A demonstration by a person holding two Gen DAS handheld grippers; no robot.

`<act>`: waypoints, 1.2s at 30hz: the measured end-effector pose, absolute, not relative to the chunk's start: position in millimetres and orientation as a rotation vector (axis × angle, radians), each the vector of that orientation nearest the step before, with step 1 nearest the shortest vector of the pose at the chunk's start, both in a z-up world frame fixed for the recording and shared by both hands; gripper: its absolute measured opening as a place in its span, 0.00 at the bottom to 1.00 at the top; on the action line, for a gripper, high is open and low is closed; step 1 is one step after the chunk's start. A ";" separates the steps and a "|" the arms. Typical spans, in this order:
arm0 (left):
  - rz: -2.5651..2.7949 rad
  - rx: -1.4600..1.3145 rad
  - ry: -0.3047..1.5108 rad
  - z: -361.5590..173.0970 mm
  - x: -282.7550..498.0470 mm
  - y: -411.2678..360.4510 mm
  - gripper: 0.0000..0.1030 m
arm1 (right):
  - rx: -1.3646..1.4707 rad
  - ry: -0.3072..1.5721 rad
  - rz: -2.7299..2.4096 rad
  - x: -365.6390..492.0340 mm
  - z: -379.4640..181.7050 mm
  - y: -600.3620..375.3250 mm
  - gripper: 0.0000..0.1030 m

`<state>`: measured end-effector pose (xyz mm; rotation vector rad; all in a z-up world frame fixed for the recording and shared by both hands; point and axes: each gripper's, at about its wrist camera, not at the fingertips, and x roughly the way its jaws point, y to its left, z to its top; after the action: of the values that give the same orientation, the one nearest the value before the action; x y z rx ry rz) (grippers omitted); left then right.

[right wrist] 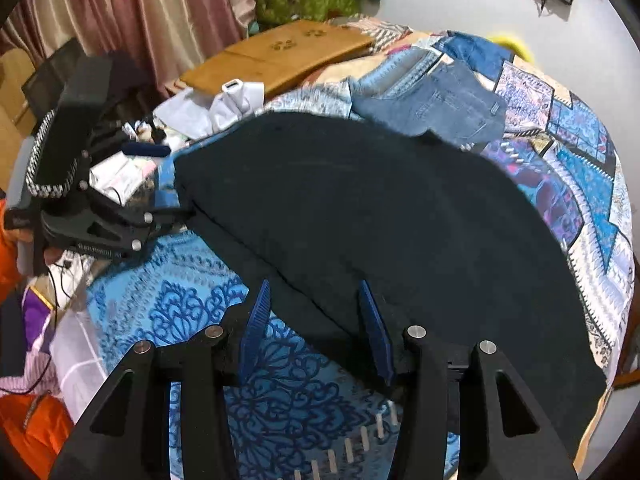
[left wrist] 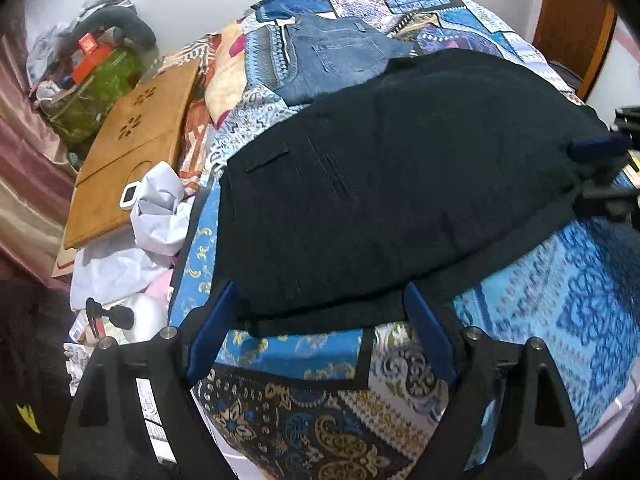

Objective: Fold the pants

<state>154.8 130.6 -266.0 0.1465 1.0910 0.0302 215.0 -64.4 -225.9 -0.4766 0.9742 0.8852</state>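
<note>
Black pants (left wrist: 400, 184) lie folded and flat across the patterned bed cover (left wrist: 560, 300). My left gripper (left wrist: 320, 312) stands open at their near left edge, with the hem lying loose between the blue fingers (left wrist: 216, 320) and untouched by the pads. In the right wrist view the pants (right wrist: 380, 220) stretch away to the right. My right gripper (right wrist: 314, 304) is open over their near edge, nothing pinched. The right gripper (left wrist: 600, 172) shows at the pants' far right corner, and the left gripper (right wrist: 168, 184) shows open beside the left end.
Folded blue jeans (left wrist: 332, 60) (right wrist: 440, 104) lie on the bed behind the black pants. A wooden lap tray (left wrist: 132, 152) (right wrist: 280, 56), crumpled white cloth (left wrist: 160, 208) and clutter sit at the bed's left side. Curtains (right wrist: 140, 8) hang beyond.
</note>
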 end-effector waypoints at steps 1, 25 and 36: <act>0.032 0.145 1.088 -266.7 157.8 131.4 0.82 | -0.466 0.972 0.888 216.2 -226.3 -64.2 0.43; 0.070 -0.055 1.099 -272.0 117.6 162.8 0.06 | -0.167 0.960 0.806 239.9 -208.6 -76.3 0.52; 0.075 -0.089 0.986 -227.7 155.7 161.3 0.67 | -0.168 1.034 0.753 236.5 -236.9 -100.0 0.52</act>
<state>155.7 161.3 -227.7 -0.0894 0.9857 0.0750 236.5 -100.0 -236.9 -0.1682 1.0341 0.7529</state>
